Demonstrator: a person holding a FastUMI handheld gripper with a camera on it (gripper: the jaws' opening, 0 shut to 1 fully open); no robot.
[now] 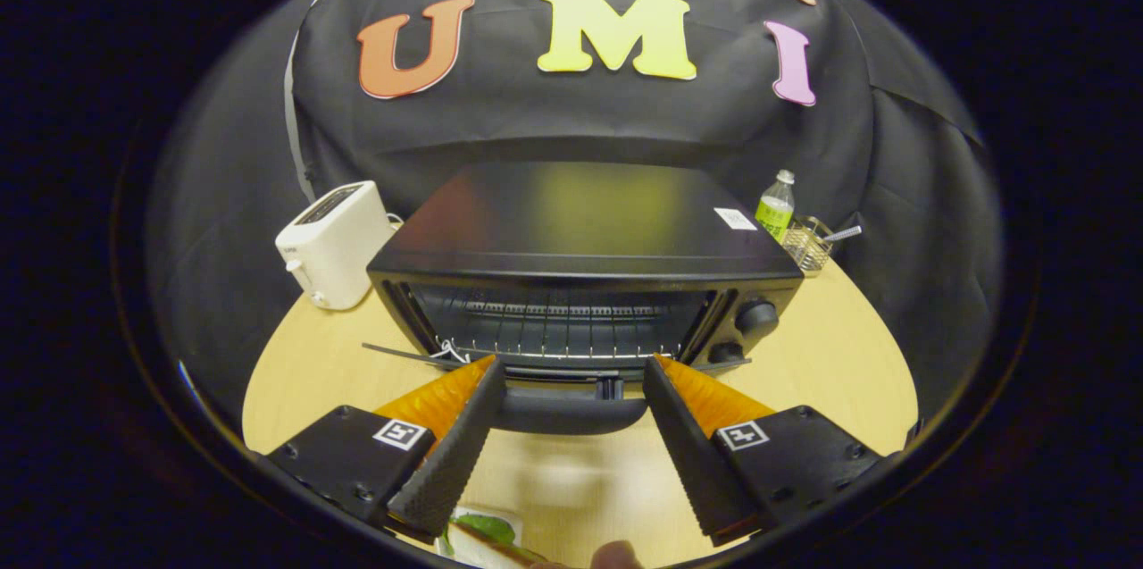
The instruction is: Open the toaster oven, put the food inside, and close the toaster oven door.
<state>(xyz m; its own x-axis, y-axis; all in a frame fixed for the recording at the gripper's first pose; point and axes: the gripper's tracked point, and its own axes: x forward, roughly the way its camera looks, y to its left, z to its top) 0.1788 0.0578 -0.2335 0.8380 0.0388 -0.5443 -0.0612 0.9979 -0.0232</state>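
A black toaster oven (580,221) stands on the wooden table (830,355) just ahead of my fingers. Its door hangs down and open, so the wire rack (558,328) inside is plain to see. The door's dark handle (571,415) lies between my two fingers, which stand apart on either side of it without pressing on it. My gripper (571,363) is open. Below the left finger, close to me, some food with a green leaf (482,533) lies on a white plate, partly hidden. A fingertip of a person (616,556) shows beside it.
A white pop-up toaster (332,243) sits left of the oven. Behind the oven's right corner stand a green-labelled bottle (775,207) and a small wire basket (808,246). Two knobs (756,317) are on the oven's right front. Black cloth walls close in the table.
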